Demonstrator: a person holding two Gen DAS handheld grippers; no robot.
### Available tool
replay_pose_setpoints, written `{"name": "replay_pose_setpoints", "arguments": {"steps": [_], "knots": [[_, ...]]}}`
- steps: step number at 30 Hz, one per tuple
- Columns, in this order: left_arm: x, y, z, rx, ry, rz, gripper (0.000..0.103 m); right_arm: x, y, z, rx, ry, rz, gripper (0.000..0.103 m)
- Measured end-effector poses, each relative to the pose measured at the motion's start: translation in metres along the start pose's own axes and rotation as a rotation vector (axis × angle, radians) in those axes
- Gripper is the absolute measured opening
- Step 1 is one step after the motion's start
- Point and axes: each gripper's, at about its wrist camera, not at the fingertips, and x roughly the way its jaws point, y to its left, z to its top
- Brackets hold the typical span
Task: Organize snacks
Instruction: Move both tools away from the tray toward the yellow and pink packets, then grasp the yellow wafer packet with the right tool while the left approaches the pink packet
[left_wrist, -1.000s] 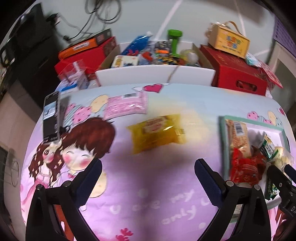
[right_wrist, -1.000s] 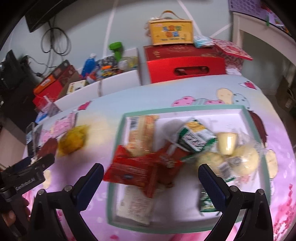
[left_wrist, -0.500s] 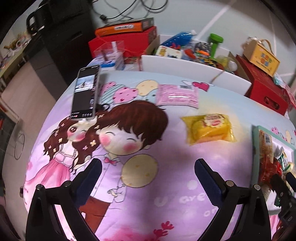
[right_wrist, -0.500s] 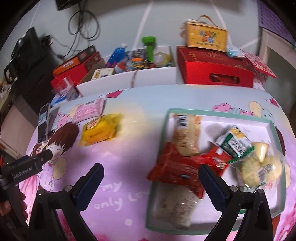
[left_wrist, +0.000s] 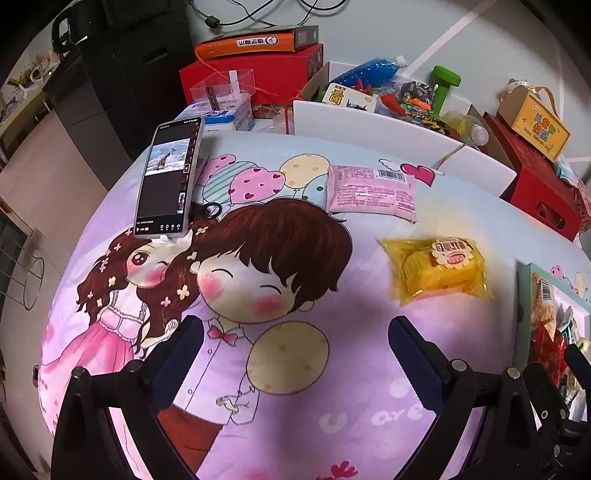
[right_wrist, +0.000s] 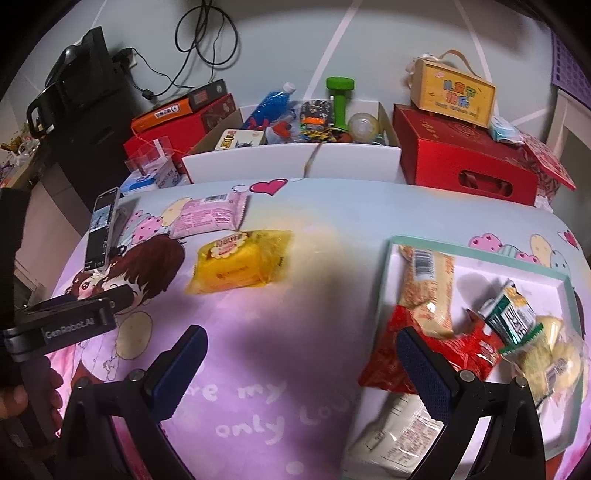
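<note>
Both grippers spread wide and empty above the cartoon-printed cloth (left_wrist: 280, 369), nothing between the pads.

Left gripper (left_wrist: 295, 354): fingers parted, hanging over the boy's shirt and yellow balloon in the print. Right gripper (right_wrist: 301, 363): likewise parted, its right finger (right_wrist: 424, 373) overlapping the near-left edge of the tray (right_wrist: 391, 266) — above the red packet (right_wrist: 384, 365), contact not clear.

Two snacks outside the tray. Yellow cake packet (right_wrist: 240, 262) at about 11 o'clock from the right gripper, near, long axis running roughly 9-to-3 with a slight tilt, printed label toward the far-left end. From the left gripper the same packet (left_wrist: 439, 269) at about 1 o'clock, also near. Pink packet (left_wrist: 371, 194) beyond it, just past the yellow one and apart from it, at roughly 12 to 1 o'clock from the left gripper, long axis also crosswise. Phone (left_wrist: 168, 177) propped at 10 o'clock, well clear.

Tray already holding several wrapped snacks in a loose heap; the yellow packet between the tray and the left gripper.

Judged: yellow packet the likely next pick, either hand within reach, the right perhaps better placed for carrying it to the tray at 3 o'clock. With the long axis crosswise, easiest closing across the short width — so a wrist turn probably needed first.
</note>
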Motion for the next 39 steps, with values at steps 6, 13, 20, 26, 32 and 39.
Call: {"name": "replay_pose_setpoints", "arguments": {"steps": [6, 13, 20, 26, 32, 39], "knots": [[0.009, 0.001, 0.010, 0.014, -0.003, -0.007, 0.100, 0.011, 0.010, 0.011, -0.011, -0.002, -0.001, 0.103], [0.016, 0.009, 0.024, 0.016, -0.033, -0.010, 0.100, 0.026, 0.028, 0.026, -0.029, -0.038, 0.017, 0.103], [0.031, 0.017, 0.035, -0.018, -0.062, -0.031, 0.100, 0.048, 0.044, 0.032, -0.058, -0.052, 0.035, 0.103], [0.048, 0.021, 0.042, -0.058, -0.066, -0.049, 0.100, 0.070, 0.056, 0.035, -0.099, -0.049, 0.027, 0.103], [0.062, 0.019, 0.046, -0.071, -0.067, -0.046, 0.100, 0.093, 0.065, 0.036, -0.135, -0.043, 0.010, 0.103], [0.070, 0.016, 0.050, -0.068, -0.084, -0.047, 0.100, 0.115, 0.069, 0.033, -0.157, -0.036, 0.013, 0.103]]}}
